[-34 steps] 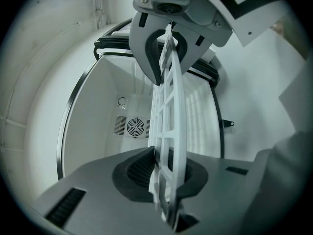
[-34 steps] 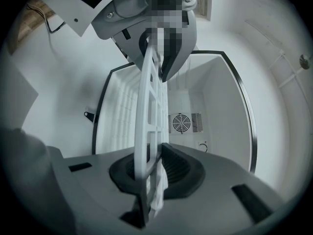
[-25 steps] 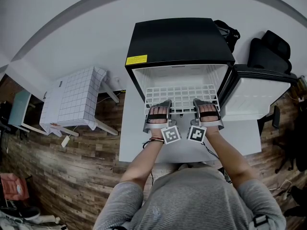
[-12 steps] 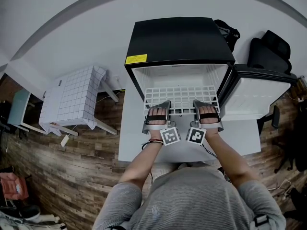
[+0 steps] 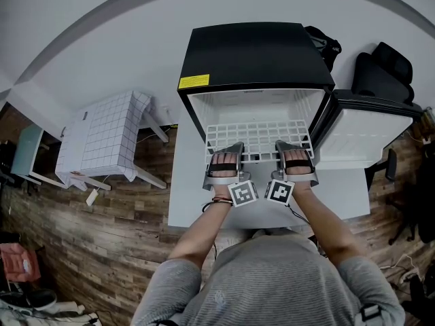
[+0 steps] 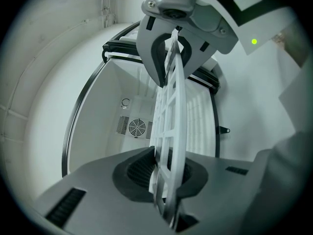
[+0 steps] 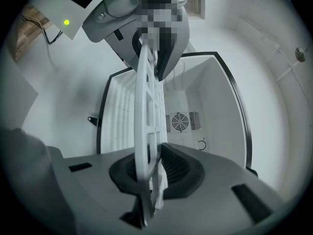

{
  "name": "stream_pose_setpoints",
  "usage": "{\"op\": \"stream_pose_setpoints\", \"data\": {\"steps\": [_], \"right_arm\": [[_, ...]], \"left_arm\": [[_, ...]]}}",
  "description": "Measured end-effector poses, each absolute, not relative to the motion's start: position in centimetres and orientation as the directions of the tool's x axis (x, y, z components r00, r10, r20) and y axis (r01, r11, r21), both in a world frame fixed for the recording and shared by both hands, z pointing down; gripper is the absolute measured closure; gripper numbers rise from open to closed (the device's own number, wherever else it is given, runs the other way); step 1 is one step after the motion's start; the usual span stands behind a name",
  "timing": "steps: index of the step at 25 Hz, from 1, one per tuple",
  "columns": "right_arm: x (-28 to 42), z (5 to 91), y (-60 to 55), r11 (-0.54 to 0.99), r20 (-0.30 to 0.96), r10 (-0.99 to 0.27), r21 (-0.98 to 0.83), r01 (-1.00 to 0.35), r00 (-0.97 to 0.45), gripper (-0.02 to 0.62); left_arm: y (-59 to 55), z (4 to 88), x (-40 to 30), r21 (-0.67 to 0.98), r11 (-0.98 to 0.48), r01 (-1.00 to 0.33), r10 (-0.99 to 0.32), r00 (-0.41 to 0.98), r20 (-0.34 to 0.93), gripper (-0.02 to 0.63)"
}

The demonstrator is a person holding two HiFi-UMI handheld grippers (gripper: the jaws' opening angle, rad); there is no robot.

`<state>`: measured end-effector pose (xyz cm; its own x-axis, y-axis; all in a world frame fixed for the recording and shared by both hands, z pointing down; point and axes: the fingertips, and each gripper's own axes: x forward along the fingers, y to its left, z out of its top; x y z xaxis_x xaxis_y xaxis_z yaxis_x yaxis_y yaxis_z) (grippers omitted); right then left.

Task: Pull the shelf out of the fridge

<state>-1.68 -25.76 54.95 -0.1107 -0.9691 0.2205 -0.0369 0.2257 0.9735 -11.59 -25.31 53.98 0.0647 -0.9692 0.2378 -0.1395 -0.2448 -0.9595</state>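
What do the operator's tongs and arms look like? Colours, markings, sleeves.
Left tongs and right tongs: silver-grey metal bodies, black ribbed pads, a white cube with black square markers on each, green status light. Short grey sleeves; bracelet on left wrist.

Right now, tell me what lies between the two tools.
The front edge of the white plastic grid shelf spans the gap between the left tool and the right tool; the head view shows it.
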Motion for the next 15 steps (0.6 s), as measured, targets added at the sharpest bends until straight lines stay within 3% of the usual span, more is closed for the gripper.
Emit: {"op": "stream_pose_setpoints", "data": {"steps": [15], "right_arm": [[-1.9, 54.5, -22.8, 0.234, 0.229, -0.963, 0.972, -0.018, -0.142, 0.558]], "left_arm": [[-22.9, 53.6, -11.8, -0.943, -0.281, -0.18, -0.959, 0.079, 0.271, 0.563]]}}
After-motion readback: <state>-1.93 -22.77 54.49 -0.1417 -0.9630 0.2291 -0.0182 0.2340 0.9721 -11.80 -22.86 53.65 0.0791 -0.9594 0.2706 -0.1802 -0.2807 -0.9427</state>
